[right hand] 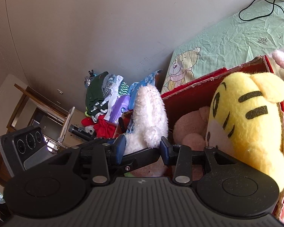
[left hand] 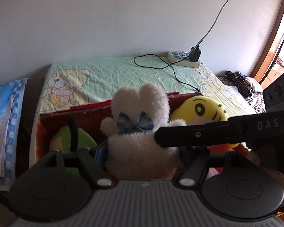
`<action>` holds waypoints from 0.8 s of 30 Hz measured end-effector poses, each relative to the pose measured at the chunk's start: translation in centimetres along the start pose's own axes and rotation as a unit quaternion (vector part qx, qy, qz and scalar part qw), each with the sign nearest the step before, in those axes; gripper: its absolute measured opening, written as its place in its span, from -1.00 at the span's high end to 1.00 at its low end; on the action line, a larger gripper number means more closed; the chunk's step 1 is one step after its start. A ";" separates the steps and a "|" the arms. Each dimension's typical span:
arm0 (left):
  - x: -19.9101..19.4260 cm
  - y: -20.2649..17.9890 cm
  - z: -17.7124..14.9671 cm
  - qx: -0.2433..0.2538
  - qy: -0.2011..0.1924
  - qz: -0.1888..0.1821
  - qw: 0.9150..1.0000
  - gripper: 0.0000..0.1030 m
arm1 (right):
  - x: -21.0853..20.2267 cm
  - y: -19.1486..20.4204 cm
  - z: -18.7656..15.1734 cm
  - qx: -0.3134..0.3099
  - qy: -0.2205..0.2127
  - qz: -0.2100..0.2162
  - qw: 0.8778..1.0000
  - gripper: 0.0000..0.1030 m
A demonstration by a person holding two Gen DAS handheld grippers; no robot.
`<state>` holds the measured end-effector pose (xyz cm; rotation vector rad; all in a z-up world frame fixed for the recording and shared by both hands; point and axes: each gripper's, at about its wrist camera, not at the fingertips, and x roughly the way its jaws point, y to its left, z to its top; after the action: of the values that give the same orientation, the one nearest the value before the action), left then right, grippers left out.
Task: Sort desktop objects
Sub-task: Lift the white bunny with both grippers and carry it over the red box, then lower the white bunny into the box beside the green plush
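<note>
A white plush rabbit (left hand: 140, 117) with a blue bow stands upright over an open red cardboard box (left hand: 75, 111). My left gripper (left hand: 141, 151) is shut on its body, blue pads pressing both sides. In the left wrist view a finger (left hand: 195, 135) of the right gripper crosses the rabbit's front from the right. In the right wrist view my right gripper (right hand: 143, 148) is shut on the rabbit (right hand: 149, 113) low down, by the red box (right hand: 195, 83). Inside lie a yellow tiger plush (right hand: 246, 117), a pink plush (right hand: 189, 128) and a green plush (left hand: 66, 140).
The box rests on a green bear-print sheet (left hand: 113, 70). A white power strip (left hand: 181, 58) with a black charger and cable (left hand: 172, 68) lies at the back by the wall. A pile of clothes (right hand: 104, 98) sits left of the bed. A blue-checked cloth (left hand: 9, 94) is at the left edge.
</note>
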<state>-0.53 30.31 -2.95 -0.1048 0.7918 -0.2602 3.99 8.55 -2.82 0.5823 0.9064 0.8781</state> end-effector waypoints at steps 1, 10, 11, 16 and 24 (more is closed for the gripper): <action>0.2 0.3 -0.2 -0.003 0.005 0.001 1.000 -0.41 | 0.2 0.2 0.0 -0.006 0.003 -0.007 1.000 0.21; 0.9 0.6 -1.2 0.007 0.016 0.026 1.000 -0.44 | 1.8 1.2 0.3 -0.057 0.021 -0.047 0.997 0.25; 1.0 0.5 -1.2 0.012 0.016 0.029 0.999 -0.46 | 2.2 1.4 0.4 -0.066 0.029 -0.059 0.996 0.25; 1.3 -0.3 -1.7 0.035 0.015 0.040 0.998 -0.60 | 3.4 1.5 0.4 -0.091 0.043 -0.098 0.990 0.28; -0.3 -0.4 -1.5 0.028 -0.001 0.032 0.999 -0.60 | 4.3 2.9 0.3 -0.130 0.032 -0.139 0.981 0.34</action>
<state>-1.90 30.01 -3.70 -0.0265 0.7834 -0.2216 4.54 13.65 -2.32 0.1956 0.8881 0.7496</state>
